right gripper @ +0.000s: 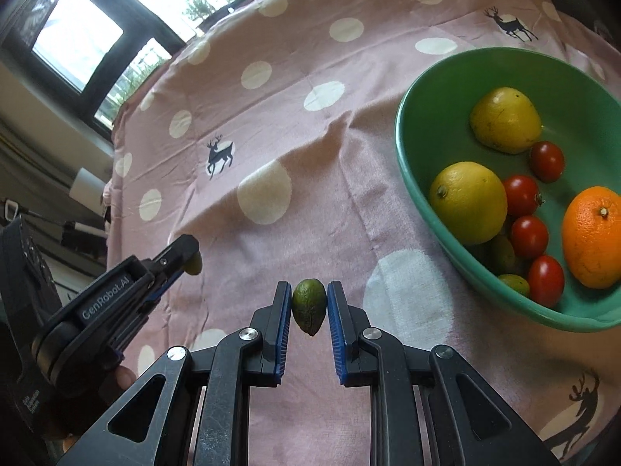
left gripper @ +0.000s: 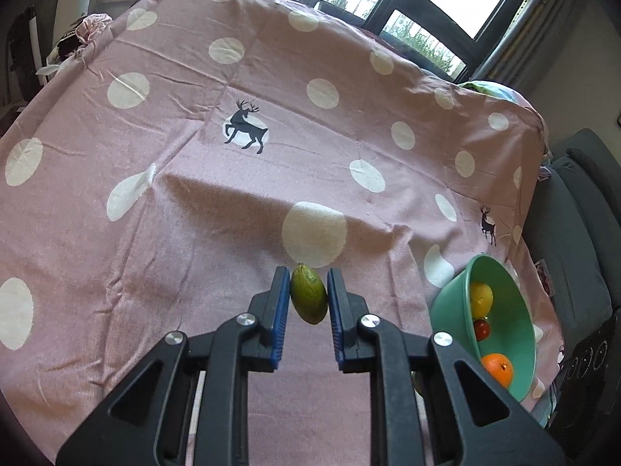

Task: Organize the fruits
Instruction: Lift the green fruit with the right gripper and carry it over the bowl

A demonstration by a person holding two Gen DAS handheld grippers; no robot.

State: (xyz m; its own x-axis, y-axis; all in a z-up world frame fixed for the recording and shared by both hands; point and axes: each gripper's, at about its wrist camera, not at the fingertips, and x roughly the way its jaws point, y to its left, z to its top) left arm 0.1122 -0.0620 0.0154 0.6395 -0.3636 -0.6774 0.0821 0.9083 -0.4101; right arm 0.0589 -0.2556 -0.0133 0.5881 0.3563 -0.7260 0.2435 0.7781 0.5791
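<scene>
On the table: pink cotton cloth with white dots and dark deer prints (left gripper: 194,202).
Bowl: round mint-green plastic bowl (right gripper: 427,116), far right on the cloth, holding lemons, an orange and cherry tomatoes.
Left gripper (left gripper: 309,295): blue pads clamped on a small oval green fruit (left gripper: 308,297), clear of the cloth.
Right gripper (right gripper: 309,303): pads pinched on a second small dark-green oval fruit (right gripper: 309,306), near left of the bowl.

Each camera rides behind its own tool, looking forward and steeply down along the two fingers at the pink spotted cloth (left gripper: 194,194) on the counter, with windows at the far edge. The left view sits close above the cloth, the green bowl (left gripper: 520,310) at its right. The right view shares that bowl (right gripper: 427,116) and catches the left tool (right gripper: 182,260) at its left.
</scene>
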